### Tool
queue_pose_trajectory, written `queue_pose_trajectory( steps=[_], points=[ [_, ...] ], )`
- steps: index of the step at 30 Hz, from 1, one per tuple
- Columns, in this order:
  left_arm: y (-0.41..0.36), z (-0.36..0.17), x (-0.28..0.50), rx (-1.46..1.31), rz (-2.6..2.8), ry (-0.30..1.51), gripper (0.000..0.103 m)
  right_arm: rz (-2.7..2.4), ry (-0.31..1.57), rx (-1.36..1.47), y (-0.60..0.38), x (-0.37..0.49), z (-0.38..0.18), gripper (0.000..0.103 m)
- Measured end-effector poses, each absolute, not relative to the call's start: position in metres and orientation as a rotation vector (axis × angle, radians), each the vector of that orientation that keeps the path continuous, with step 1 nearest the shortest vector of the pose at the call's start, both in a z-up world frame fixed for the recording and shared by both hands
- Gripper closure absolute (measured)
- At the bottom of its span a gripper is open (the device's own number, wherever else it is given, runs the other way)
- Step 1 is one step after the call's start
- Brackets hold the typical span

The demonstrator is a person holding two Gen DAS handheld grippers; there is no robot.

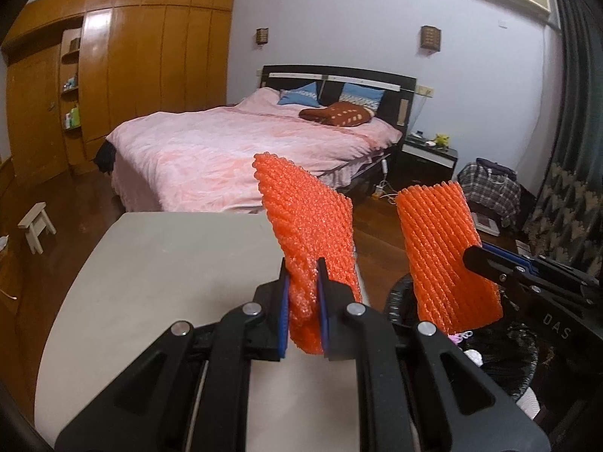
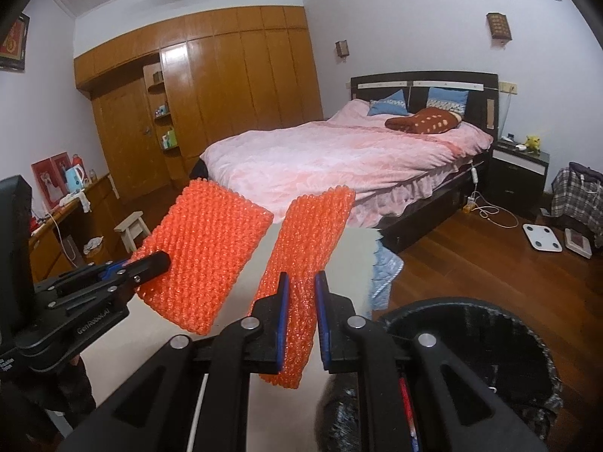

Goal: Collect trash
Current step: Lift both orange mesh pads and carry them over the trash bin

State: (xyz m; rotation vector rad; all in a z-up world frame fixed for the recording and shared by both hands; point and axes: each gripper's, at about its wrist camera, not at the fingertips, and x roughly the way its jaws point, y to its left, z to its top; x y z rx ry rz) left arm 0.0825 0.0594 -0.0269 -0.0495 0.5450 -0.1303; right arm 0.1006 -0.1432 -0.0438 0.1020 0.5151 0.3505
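Two orange foam net sleeves are held up above a pale tabletop (image 1: 150,263). In the left wrist view my left gripper (image 1: 303,267) is shut on the lower part of one orange sleeve (image 1: 301,218), which stands tilted upward. To its right, my right gripper (image 1: 471,256) pinches the second sleeve (image 1: 441,248) by its edge, above a bin lined with a black bag (image 1: 520,354). In the right wrist view my right gripper (image 2: 301,277) is shut on its sleeve (image 2: 312,226). My left gripper (image 2: 160,261) clamps the other sleeve (image 2: 207,252) at the left. The bin (image 2: 471,339) sits low right.
Beyond the table stands a bed with pink covers (image 2: 339,158), with a wooden wardrobe (image 2: 226,75) behind it. A small white stool (image 2: 132,231) is on the wood floor at the left. A nightstand (image 2: 518,173), a plaid bag (image 2: 576,192) and a white scale (image 2: 541,237) are at the right.
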Motion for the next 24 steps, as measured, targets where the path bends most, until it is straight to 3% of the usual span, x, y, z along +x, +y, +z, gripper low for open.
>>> queue_pose_trajectory(
  steps=[24],
  points=[
    [-0.034, -0.029, 0.084, 0.013, -0.339, 0.537, 0.091, 0.169, 0.5, 0.147, -0.225, 0.066, -0.044, 0.089]
  ],
)
